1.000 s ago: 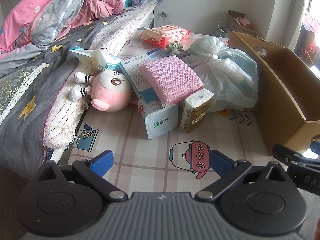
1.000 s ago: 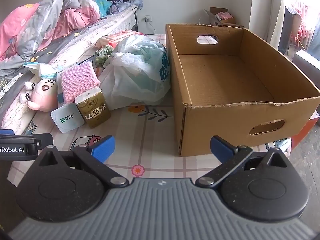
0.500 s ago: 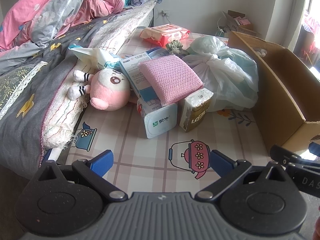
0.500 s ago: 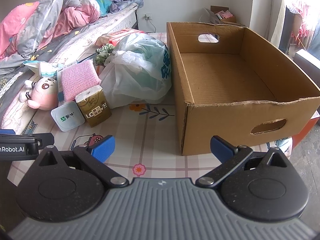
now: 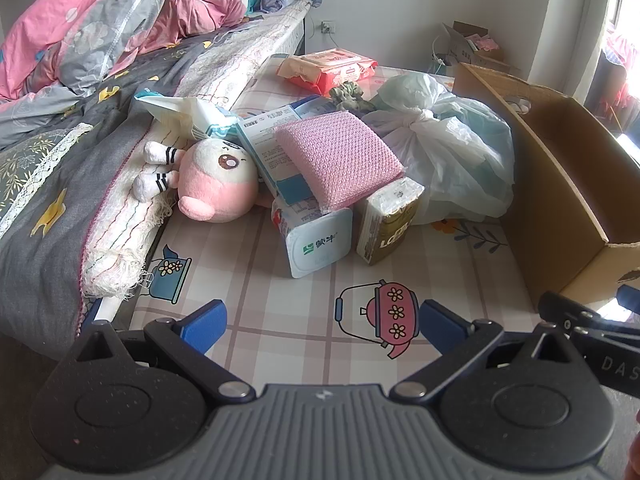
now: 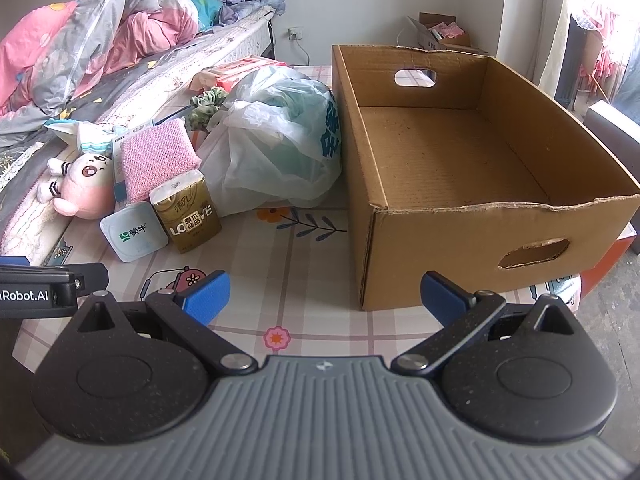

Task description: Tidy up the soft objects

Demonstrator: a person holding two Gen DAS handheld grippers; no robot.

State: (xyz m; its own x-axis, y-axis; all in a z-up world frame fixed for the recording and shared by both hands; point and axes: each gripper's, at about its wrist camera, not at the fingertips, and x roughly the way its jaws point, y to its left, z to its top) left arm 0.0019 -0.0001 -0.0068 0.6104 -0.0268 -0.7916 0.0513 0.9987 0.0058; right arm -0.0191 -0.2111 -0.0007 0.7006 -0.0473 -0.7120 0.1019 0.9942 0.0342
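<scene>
My left claw (image 5: 322, 318) gapes wide at the bottom of the frame, holding nothing; my right claw (image 6: 324, 294) is just as wide and bare. Since a second ago both views have crept slightly closer to the heap, so I judge this an approach with nothing sorted yet. Mid-frame on the patterned tabletop (image 5: 256, 280) lie the yogurt tub (image 5: 318, 246) and tissue pack (image 5: 390, 220), the pink sponge (image 5: 340, 158) propped above them, the plush toy (image 5: 212, 184) to its left. The cardboard box (image 6: 460, 156) at right holds nothing.
</scene>
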